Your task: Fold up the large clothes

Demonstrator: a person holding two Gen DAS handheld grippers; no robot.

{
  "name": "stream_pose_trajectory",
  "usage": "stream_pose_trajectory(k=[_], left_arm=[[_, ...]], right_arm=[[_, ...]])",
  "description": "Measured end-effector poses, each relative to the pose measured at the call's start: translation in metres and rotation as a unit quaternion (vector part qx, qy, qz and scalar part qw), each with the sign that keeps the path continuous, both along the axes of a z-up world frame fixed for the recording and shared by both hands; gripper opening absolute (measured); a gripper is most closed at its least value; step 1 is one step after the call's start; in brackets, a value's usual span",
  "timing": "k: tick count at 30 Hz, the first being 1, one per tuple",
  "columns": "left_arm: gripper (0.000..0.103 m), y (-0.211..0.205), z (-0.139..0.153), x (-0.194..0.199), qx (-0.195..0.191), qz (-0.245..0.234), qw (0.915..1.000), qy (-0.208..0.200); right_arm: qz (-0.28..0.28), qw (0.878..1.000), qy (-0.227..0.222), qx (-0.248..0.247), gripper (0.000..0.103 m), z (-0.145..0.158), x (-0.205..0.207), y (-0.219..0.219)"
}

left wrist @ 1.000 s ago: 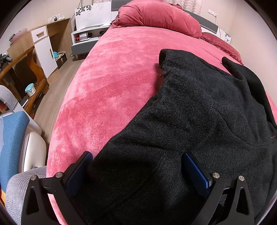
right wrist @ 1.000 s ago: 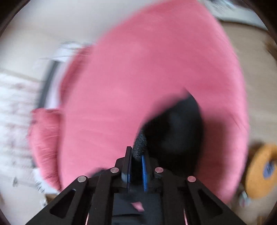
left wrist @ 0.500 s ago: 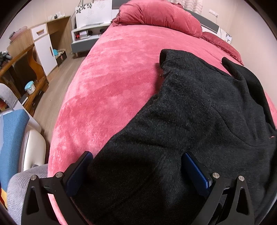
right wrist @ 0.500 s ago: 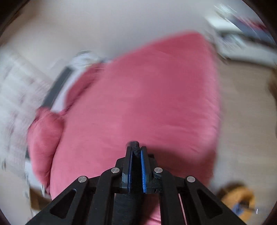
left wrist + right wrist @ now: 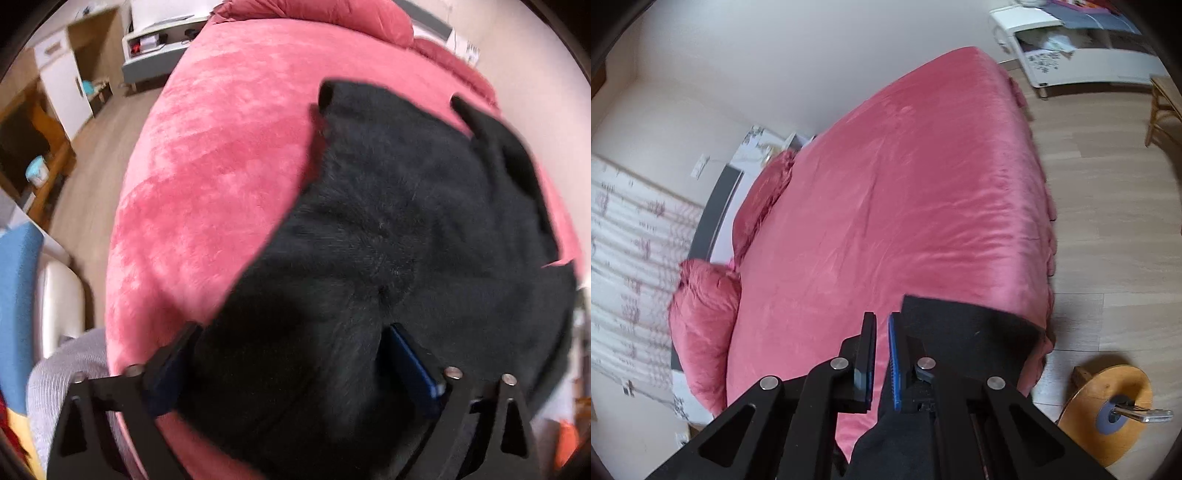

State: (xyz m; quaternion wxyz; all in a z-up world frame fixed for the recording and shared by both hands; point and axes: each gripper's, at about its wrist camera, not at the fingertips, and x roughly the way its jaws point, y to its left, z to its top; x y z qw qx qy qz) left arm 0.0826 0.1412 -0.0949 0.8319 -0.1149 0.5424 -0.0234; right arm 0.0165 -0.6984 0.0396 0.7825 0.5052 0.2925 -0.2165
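A pink bedspread [image 5: 229, 155] carries the black coat [image 5: 406, 221], spread across its near half. The left gripper [image 5: 291, 354] gapes wide over the coat's hem. The right gripper [image 5: 881, 354] stands slightly parted, seemingly holding nothing, coat just beside it.

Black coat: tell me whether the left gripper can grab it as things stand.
Probably yes. The left gripper is open with the black coat bunched between its fingers on the pink bed; nothing blocks it.

One black garment [image 5: 388, 229], one pink bed [image 5: 207, 177], two pillows [image 5: 701, 314], one round stool [image 5: 1108, 406]
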Motion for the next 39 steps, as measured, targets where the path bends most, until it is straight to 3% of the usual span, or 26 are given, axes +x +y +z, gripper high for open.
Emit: stream_pose_trajectory(k=[3, 5, 7, 8, 10, 12, 15, 18, 20, 23, 26, 27, 29, 30, 35, 36, 37, 38, 39], left_arm=[[0.093, 0.034, 0.008, -0.011, -0.069, 0.055, 0.9961, -0.002], [0.093, 0.049, 0.003, -0.013, -0.107, 0.081, 0.9908, 0.011], [0.093, 0.050, -0.003, -0.011, -0.124, 0.085, 0.9883, 0.025], [0.093, 0.047, -0.006, -0.009, -0.122, 0.079, 0.9889, 0.029], [0.091, 0.034, -0.003, -0.003, -0.083, 0.059, 0.9945, 0.022], [0.084, 0.028, 0.012, 0.000, -0.046, 0.068, 0.9965, -0.018], [0.089, 0.015, 0.041, 0.011, -0.041, 0.088, 0.9911, -0.090], [0.093, -0.012, 0.047, 0.043, -0.044, 0.060, 0.9920, -0.102], [0.093, -0.035, 0.044, 0.066, -0.023, 0.020, 0.9939, -0.106], [0.093, -0.060, 0.025, 0.104, 0.025, -0.012, 0.9941, -0.105], [0.095, -0.057, -0.007, 0.122, 0.027, -0.013, 0.9970, -0.071], [0.101, -0.055, -0.016, 0.124, 0.017, -0.013, 0.9966, -0.079], [0.102, -0.048, -0.021, 0.108, -0.003, -0.006, 0.9908, -0.135], [0.102, -0.049, -0.022, 0.105, -0.001, -0.007, 0.9897, -0.143], [0.103, -0.047, -0.023, 0.105, -0.018, -0.008, 0.9896, -0.143], [0.103, -0.044, -0.025, 0.108, -0.022, -0.008, 0.9895, -0.143], [0.103, -0.045, -0.026, 0.109, -0.022, -0.008, 0.9894, -0.143], [0.103, -0.045, -0.026, 0.108, -0.022, -0.008, 0.9894, -0.144], [0.103, -0.041, -0.027, 0.106, -0.021, -0.008, 0.9894, -0.144]], right_arm=[[0.019, 0.999, 0.035, -0.010, 0.008, -0.007, 0.012, 0.013], [0.030, 0.997, 0.066, -0.006, 0.026, -0.028, 0.016, 0.022], [0.035, 0.995, 0.092, 0.020, 0.037, -0.053, 0.016, 0.033], [0.044, 0.994, 0.097, 0.034, 0.038, -0.065, 0.018, 0.039], [0.067, 0.990, 0.117, 0.043, 0.038, -0.085, 0.023, 0.058], [0.106, 0.984, 0.144, 0.008, 0.041, -0.093, 0.036, 0.086], [0.207, 0.960, 0.171, -0.080, 0.043, -0.088, 0.075, 0.151], [0.326, 0.912, 0.163, -0.189, 0.045, -0.071, 0.126, 0.238], [0.397, 0.874, 0.135, -0.246, 0.064, -0.057, 0.165, 0.308], [0.457, 0.856, 0.080, -0.230, 0.064, -0.045, 0.208, 0.374], [0.478, 0.858, 0.051, -0.181, 0.067, -0.042, 0.254, 0.422], [0.478, 0.859, 0.052, -0.178, 0.067, -0.043, 0.267, 0.433], [0.470, 0.861, 0.067, -0.181, 0.067, -0.051, 0.300, 0.456], [0.467, 0.862, 0.077, -0.183, 0.067, -0.056, 0.312, 0.462], [0.425, 0.867, 0.189, -0.180, 0.066, -0.105, 0.379, 0.480], [0.421, 0.869, 0.192, -0.176, 0.064, -0.108, 0.379, 0.480], [0.414, 0.874, 0.182, -0.179, 0.049, -0.105, 0.378, 0.479], [0.424, 0.873, 0.162, -0.177, 0.018, -0.098, 0.376, 0.476], [0.439, 0.871, 0.148, -0.164, 0.010, -0.092, 0.376, 0.472]])
